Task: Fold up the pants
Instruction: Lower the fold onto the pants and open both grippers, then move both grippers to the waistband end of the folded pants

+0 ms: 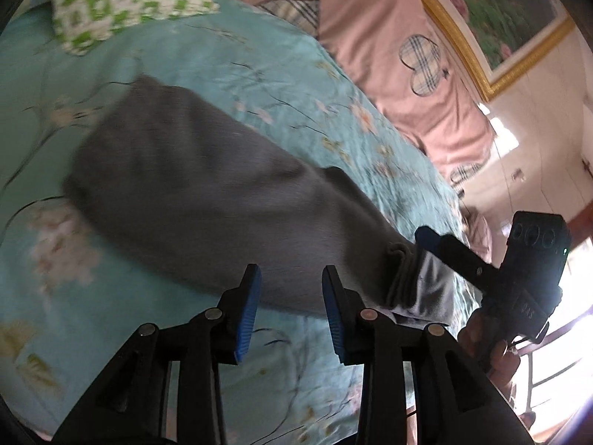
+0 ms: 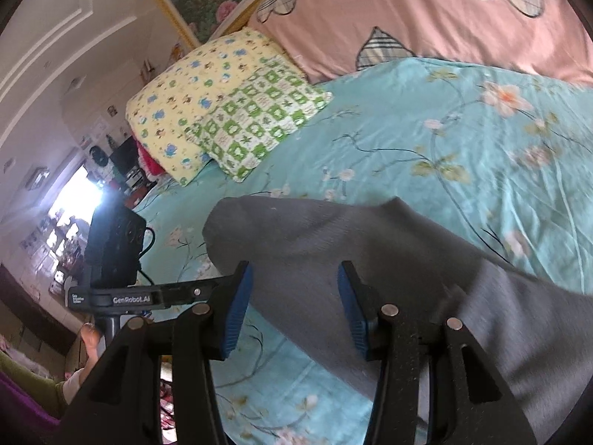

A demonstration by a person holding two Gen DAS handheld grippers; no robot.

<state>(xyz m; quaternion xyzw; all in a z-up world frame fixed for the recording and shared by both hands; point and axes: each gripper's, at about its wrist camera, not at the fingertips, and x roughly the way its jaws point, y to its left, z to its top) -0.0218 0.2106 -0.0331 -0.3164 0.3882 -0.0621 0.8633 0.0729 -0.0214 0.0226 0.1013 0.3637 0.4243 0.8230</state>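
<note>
- Surface: a bed covered by a teal floral sheet (image 2: 426, 118). A pink quilt (image 2: 426, 18) with plaid appliqués lies along the sheet's far edge.
- Room: a gold-framed floral picture (image 1: 507, 15) hangs on the wall behind the quilt; bright window light shows past the bed's side in both views.
- Two pillows sit at the head corner of the bed — a yellow printed pillow (image 2: 185, 100) and, resting against it, a green-and-white checked pillow (image 2: 259, 118).
- Containers: not seen in either view.
- Task item: grey pants (image 1: 207, 193) lie on the sheet, stretched lengthwise from near the checked pillow toward the near edge of the bed. Blur hides the finer folds.
- Left gripper (image 1: 291, 311): jaws parted, blue pads apart, nothing between them; it hangs above the near edge of the pants. Contact cannot be told.
- Right gripper (image 2: 294, 311): jaws likewise parted and holding nothing, positioned over the grey cloth.
- In the left wrist view the right gripper's fingers (image 1: 452, 250) reach the cuffed end of the pants near the bed's edge — whether they touch the fabric there cannot be told.
</note>
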